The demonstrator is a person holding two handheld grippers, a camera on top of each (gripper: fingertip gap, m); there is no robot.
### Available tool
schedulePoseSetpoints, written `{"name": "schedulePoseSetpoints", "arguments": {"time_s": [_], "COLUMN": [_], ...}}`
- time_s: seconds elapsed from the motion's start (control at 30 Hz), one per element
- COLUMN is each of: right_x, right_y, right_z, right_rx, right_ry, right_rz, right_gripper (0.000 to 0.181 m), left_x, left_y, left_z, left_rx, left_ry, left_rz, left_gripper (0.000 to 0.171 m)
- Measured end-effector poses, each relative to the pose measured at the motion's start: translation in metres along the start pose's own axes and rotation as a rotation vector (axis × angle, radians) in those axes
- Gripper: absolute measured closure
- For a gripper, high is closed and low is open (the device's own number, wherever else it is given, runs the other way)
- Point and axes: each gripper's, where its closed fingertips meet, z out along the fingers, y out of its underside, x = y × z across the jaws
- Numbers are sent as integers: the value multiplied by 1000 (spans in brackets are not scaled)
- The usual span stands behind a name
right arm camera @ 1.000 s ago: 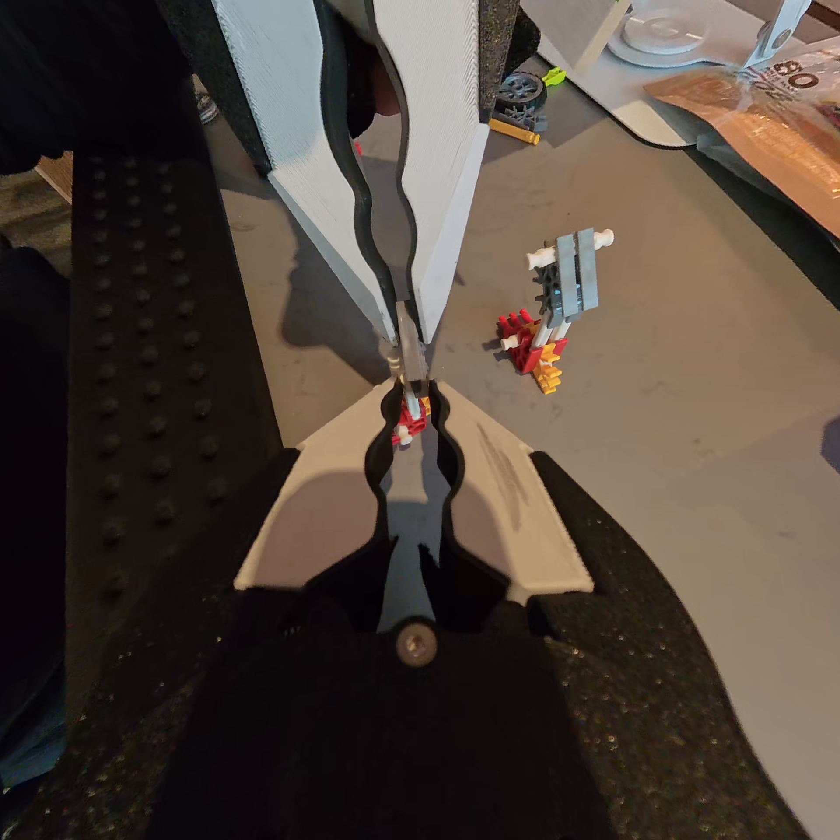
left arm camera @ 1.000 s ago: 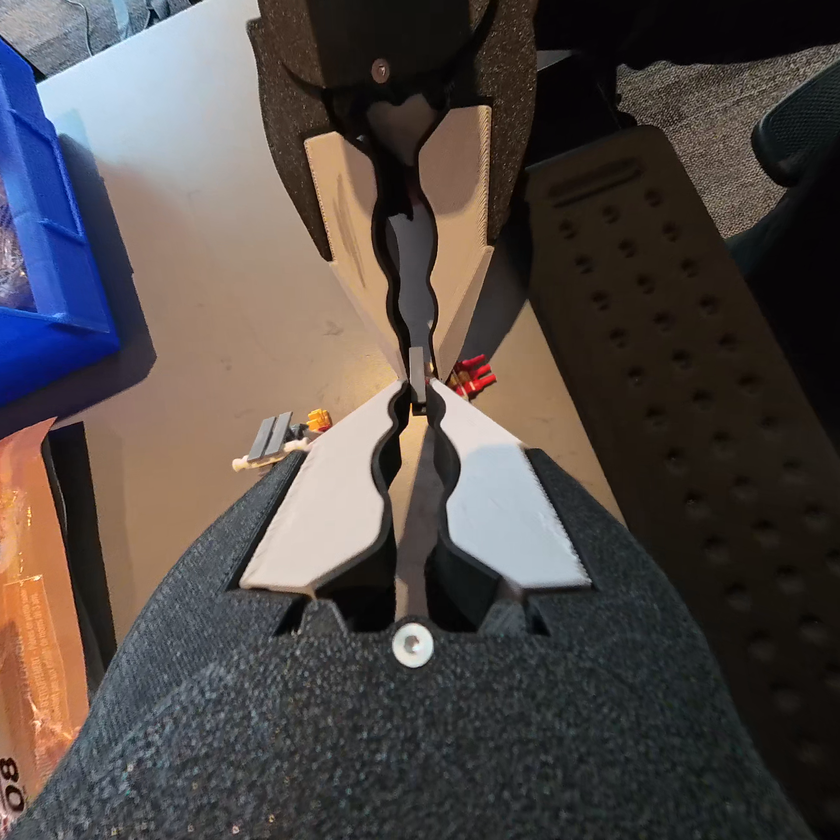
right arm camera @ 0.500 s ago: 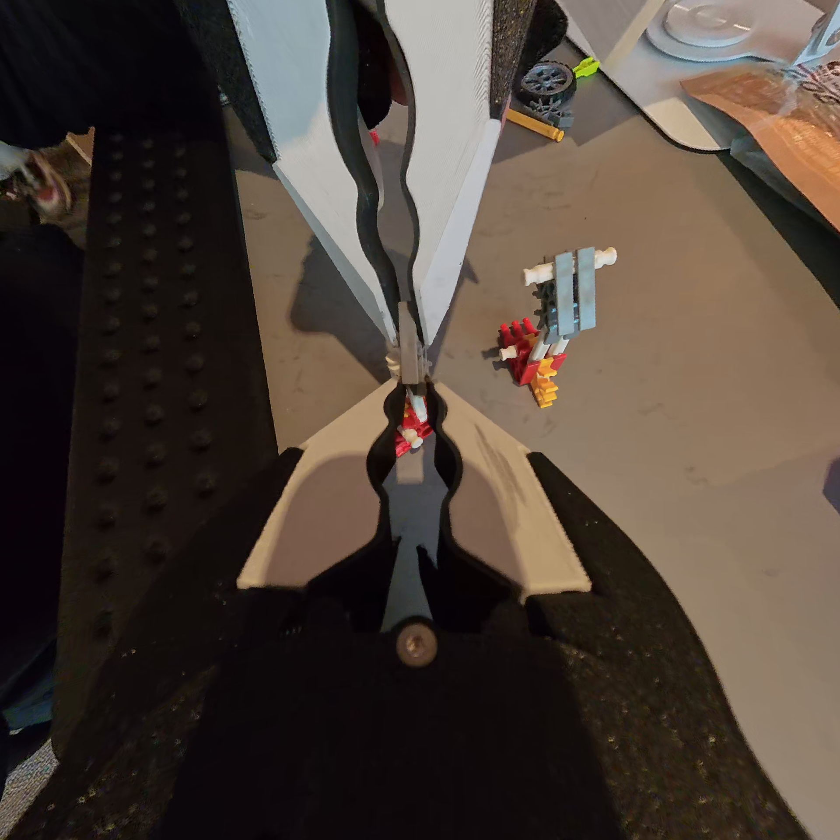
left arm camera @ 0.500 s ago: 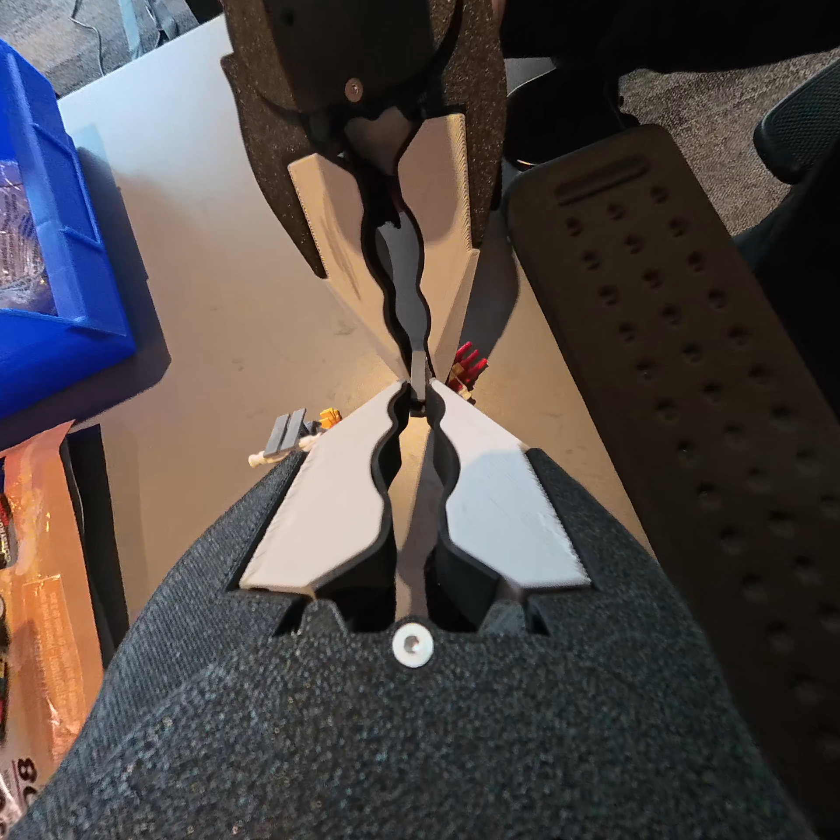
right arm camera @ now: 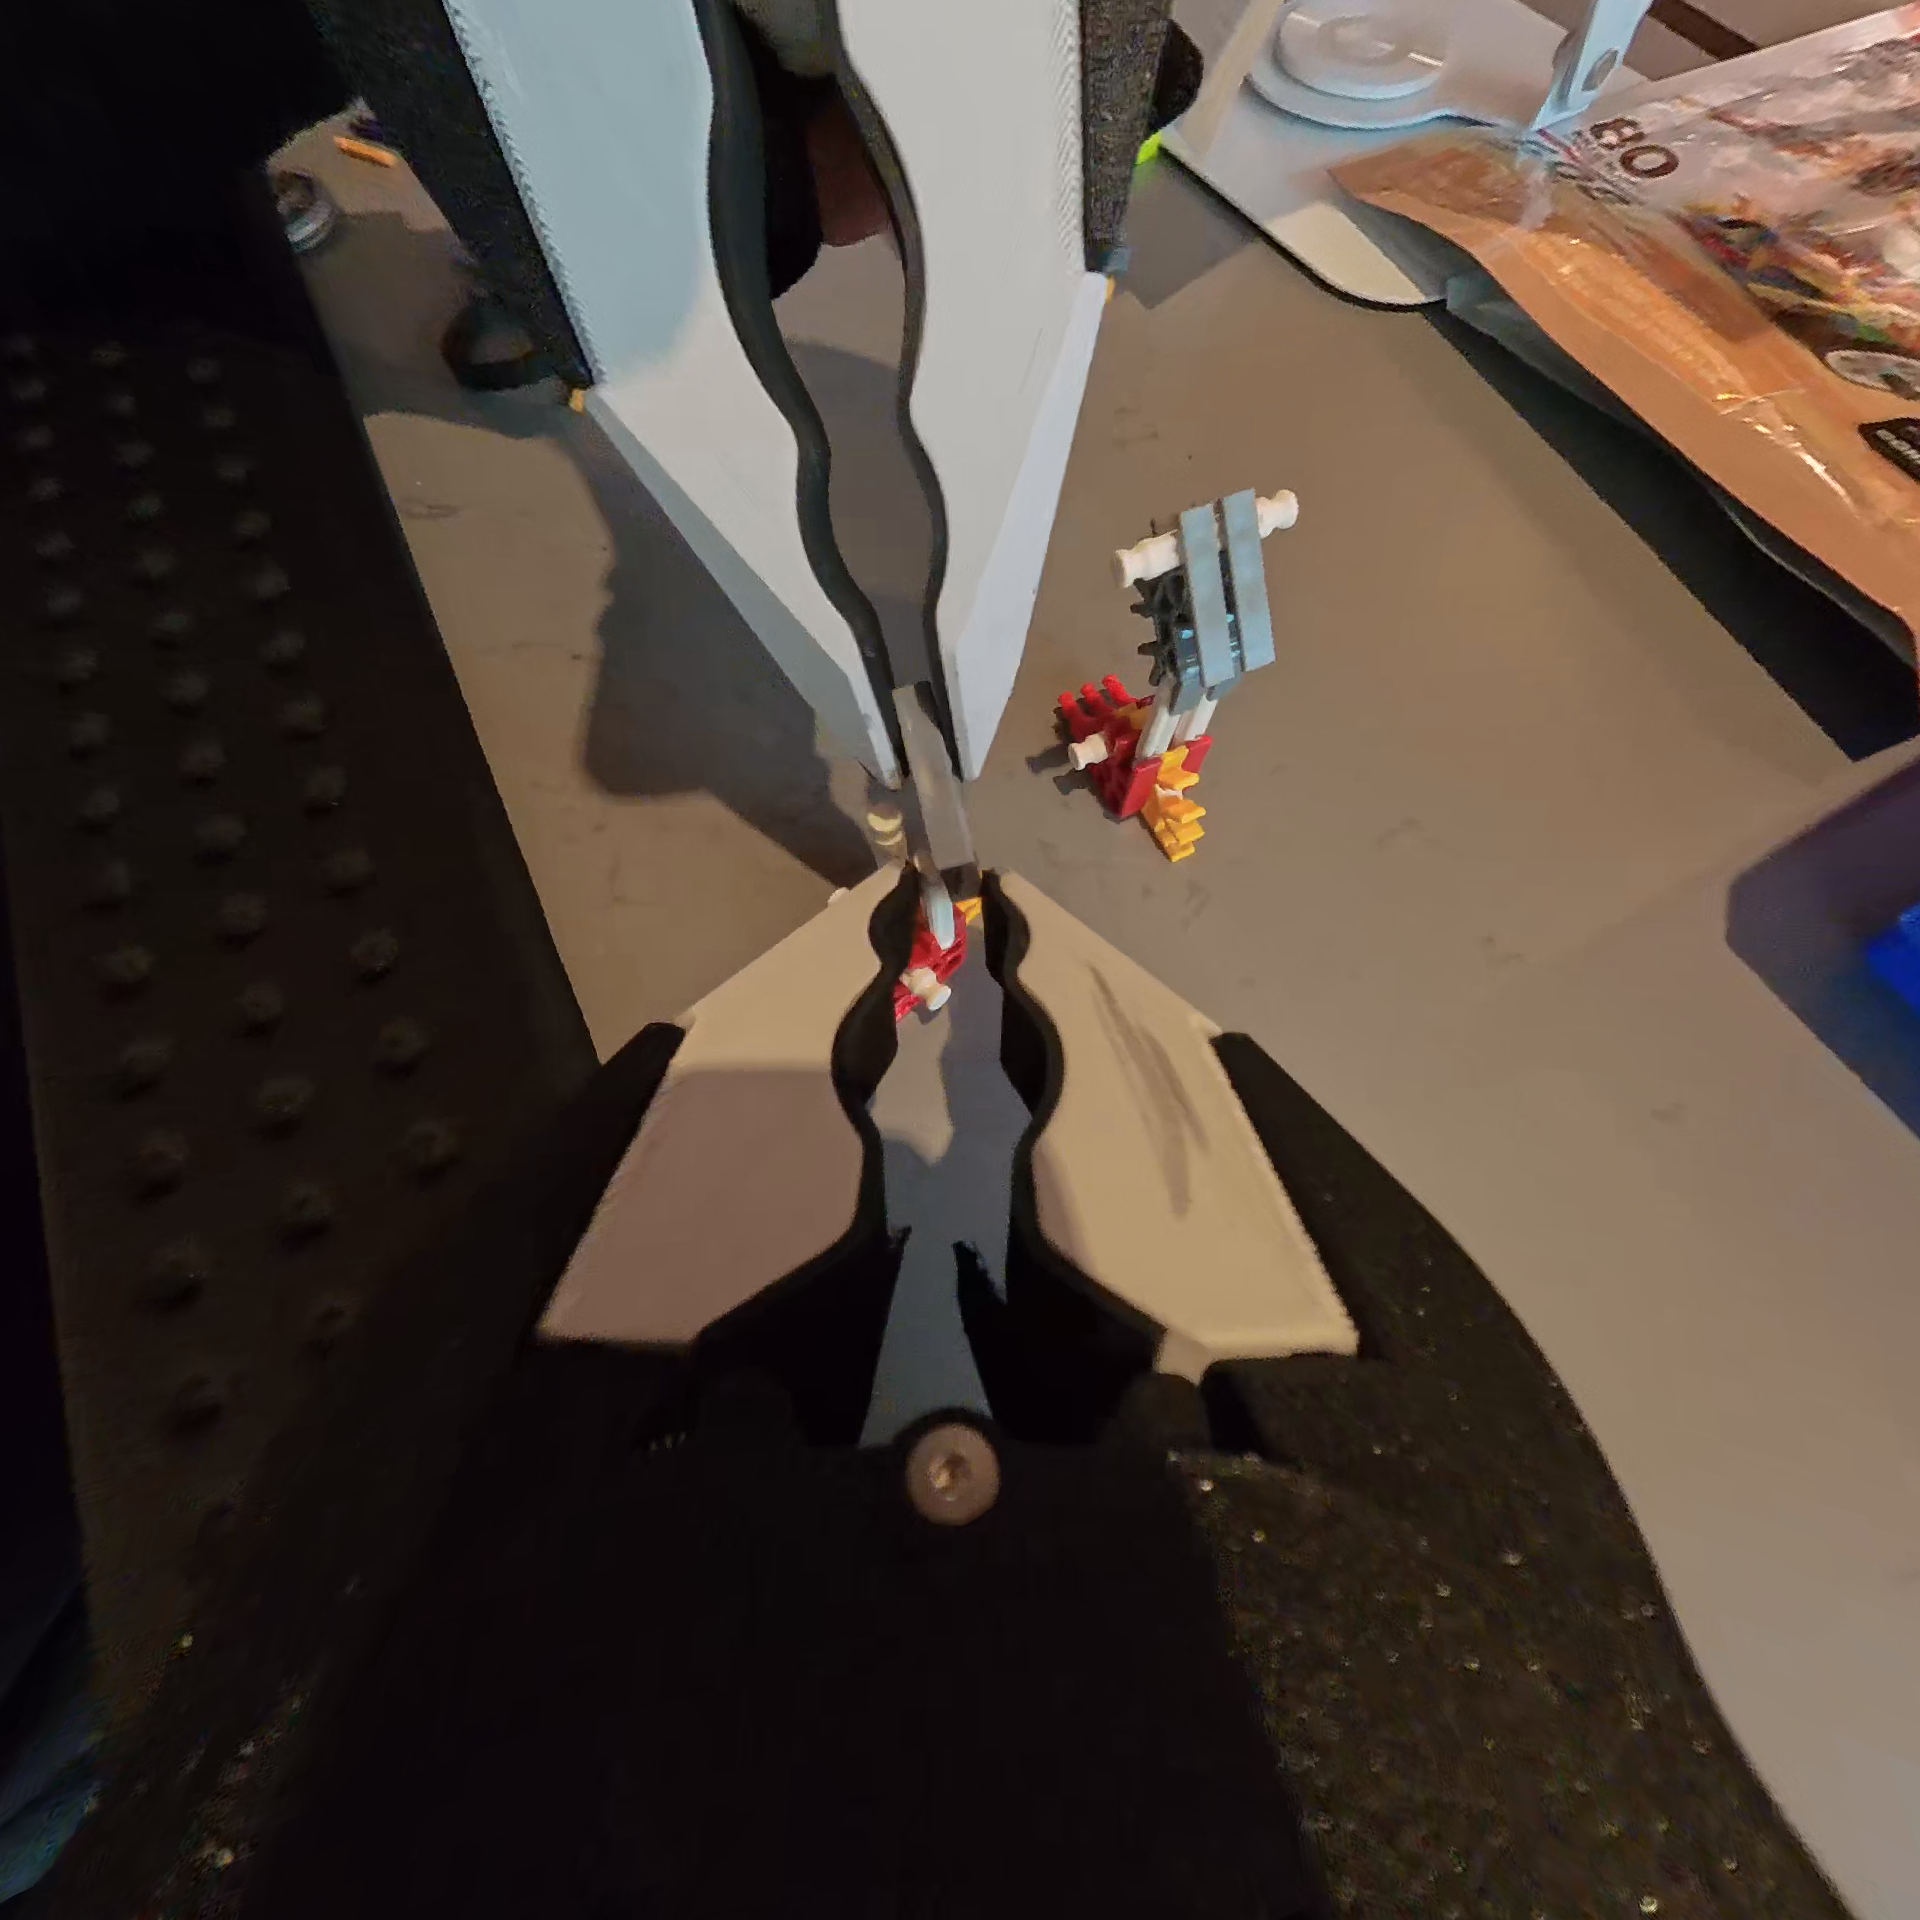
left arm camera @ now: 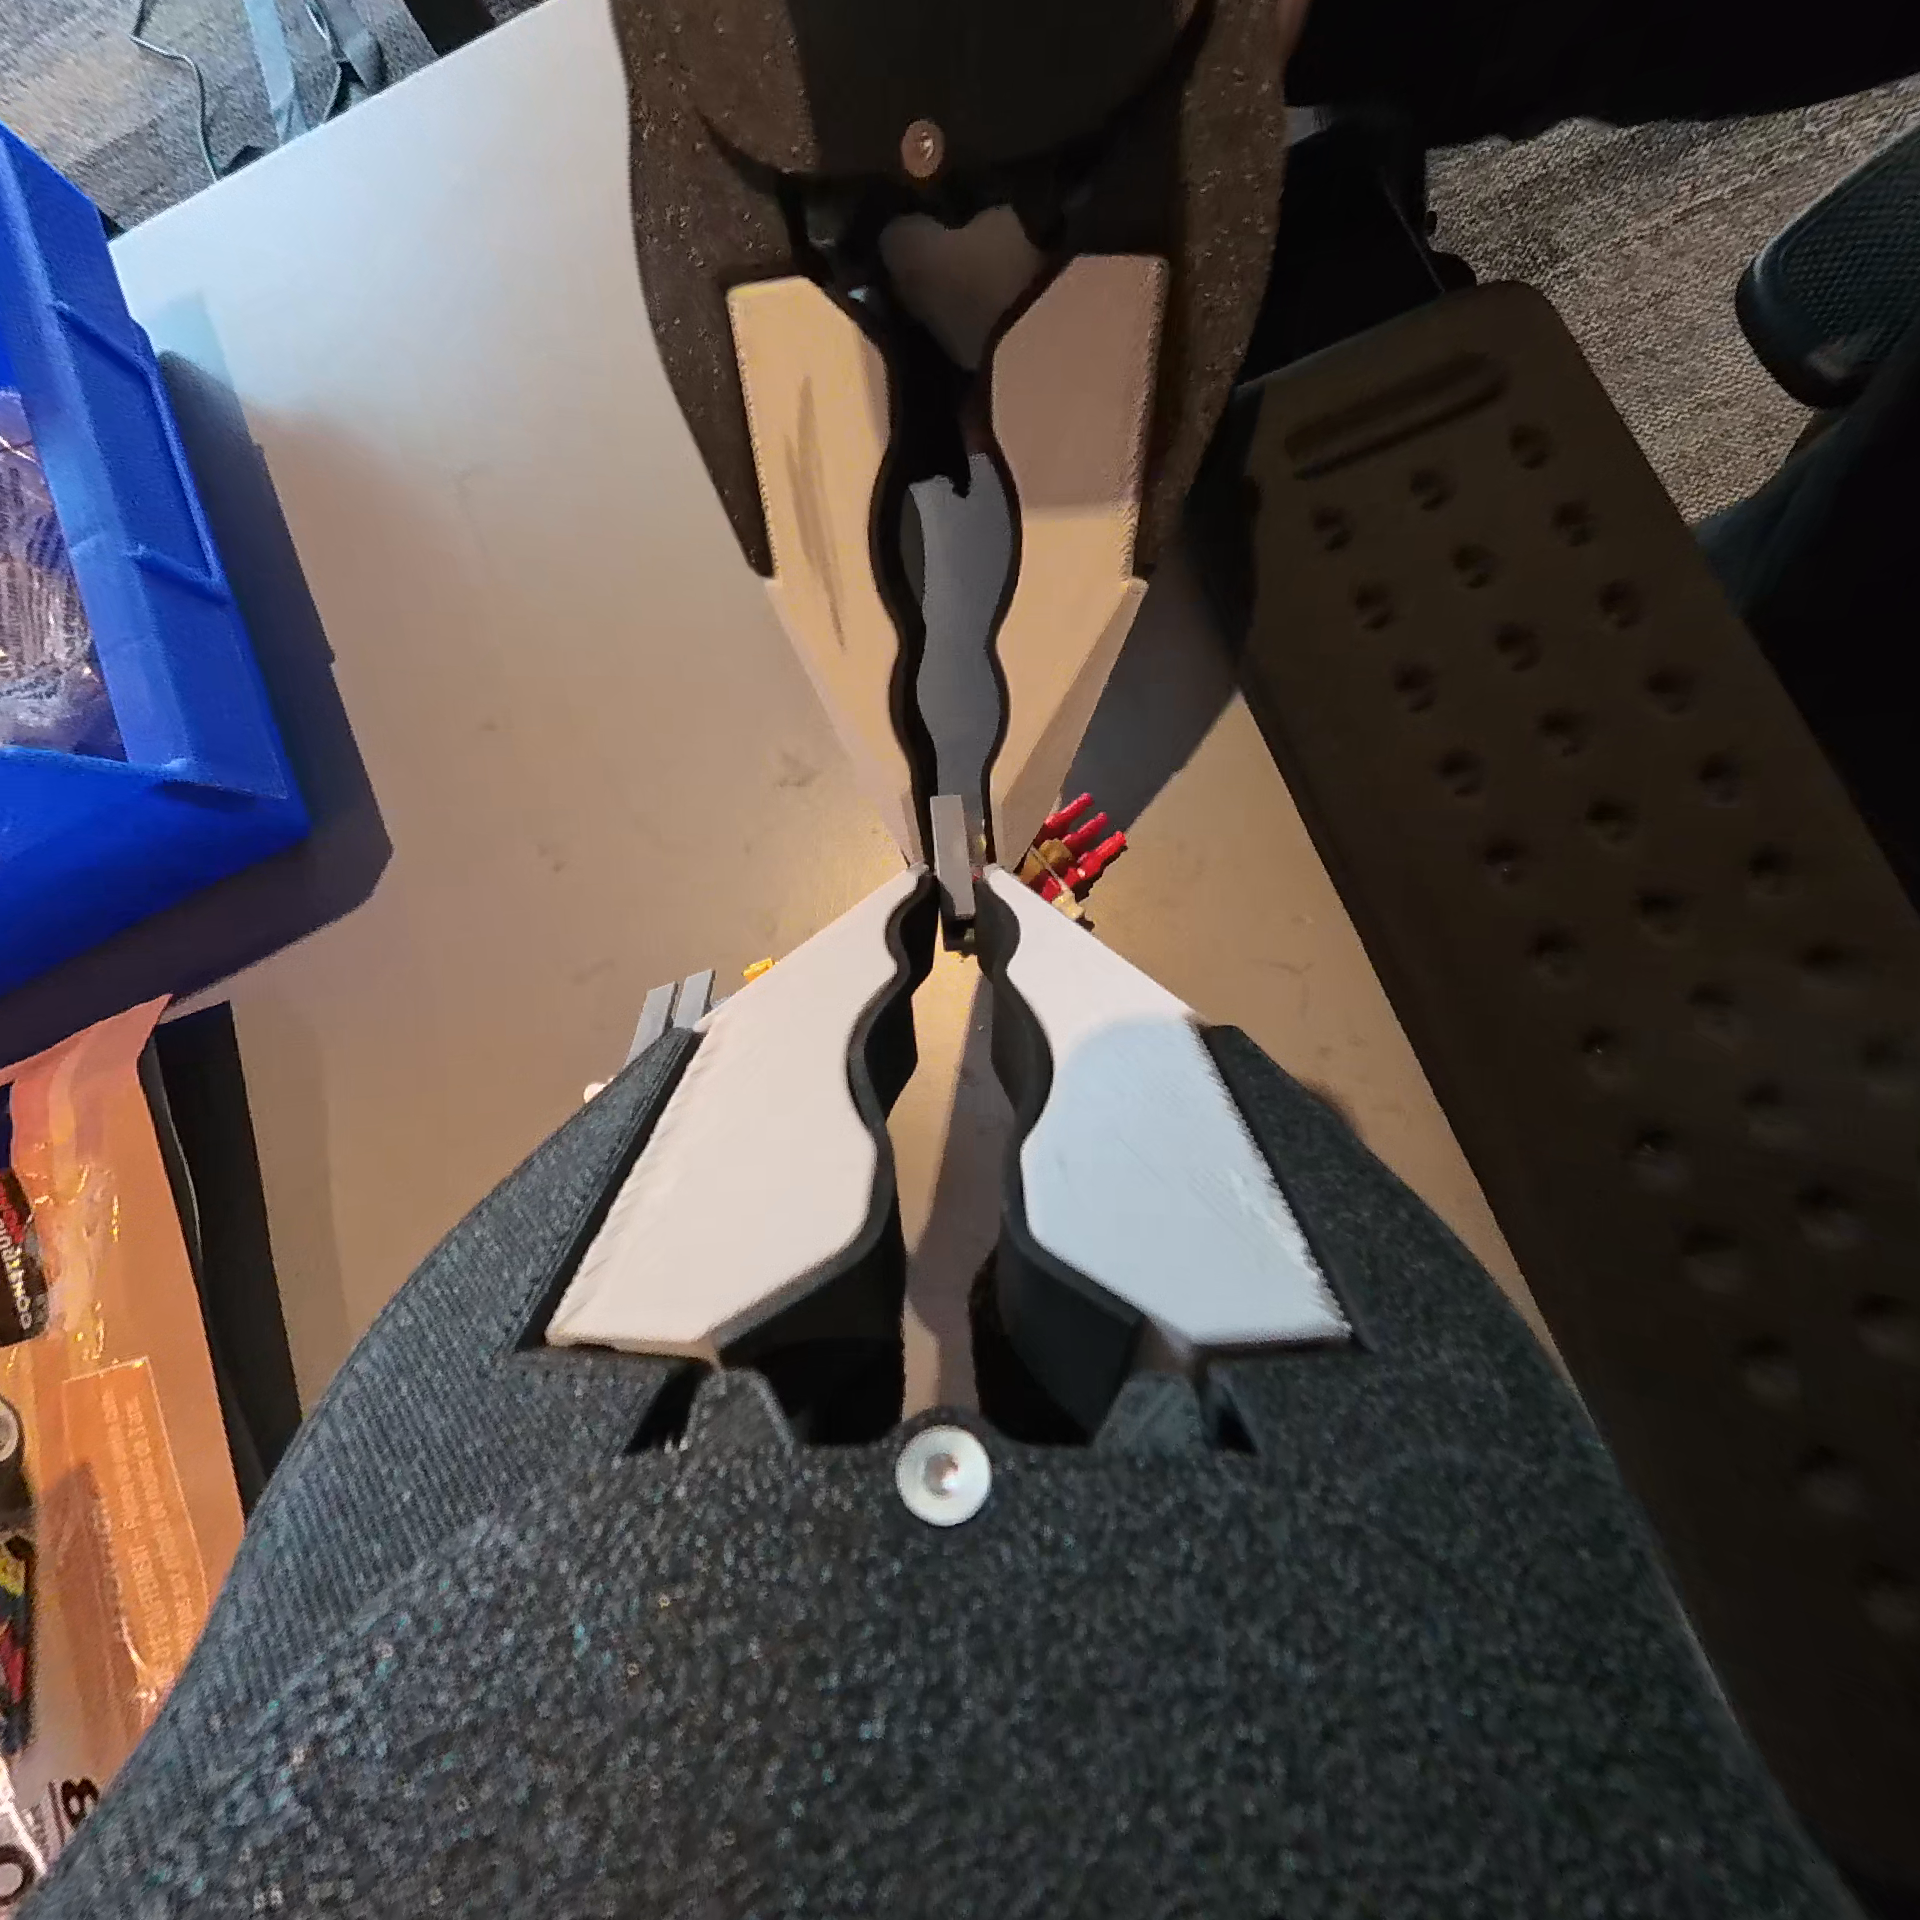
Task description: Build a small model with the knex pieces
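I have a small grey bar (left arm camera: 955, 871) pinched tip to tip between both tools, held just above the grey surface (right arm camera: 1455, 1039): my left tool (left arm camera: 957, 896) is closed on its near end and my right tool (right arm camera: 940, 883) clamps the other end, where a red and white connector cluster (right arm camera: 925, 961) hangs. Beside them on the surface lies a second assembly of grey bars, red and yellow pieces (right arm camera: 1174, 707), with a blue bin (left arm camera: 114, 582) and a clear bag of parts (right arm camera: 1704, 260) farther out
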Motion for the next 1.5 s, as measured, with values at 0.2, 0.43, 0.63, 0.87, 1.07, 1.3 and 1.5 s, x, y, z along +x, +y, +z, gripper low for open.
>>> {"name": "schedulePoseSetpoints", "arguments": {"time_s": [0.2, 0.43, 0.63, 0.87, 1.07, 1.3, 1.5], "right_x": [-1, 0, 0, 0, 1, 2, 2], "right_y": [0, 1, 0, -1, -2, -1, -1], "right_z": [-1, -3, -3, -2, -1, -2, -2], "right_rx": [9, 19, 50, 63, 76, 74, 70], "right_ry": [76, 116, 96, 84, 75, 99, 126], "right_rz": [-17, -16, 15, 25, 32, 21, 2], "right_gripper": [172, 174, 175, 175, 175, 176, 177], "left_x": [0, -3, -2, -4, -1, -4, -5], "left_y": [-4, -7, -6, -4, -3, -4, -3], "left_z": [1, 3, 12, 11, 10, 12, 12], "left_rx": [2, 20, 22, 28, 24, 37, 43], "left_ry": [-1, -14, -36, -55, -46, -67, -93], "left_rz": [12, 2, -9, -12, -32, -39, -31], "left_gripper": [166, 164, 157, 156, 143, 144, 143]}}
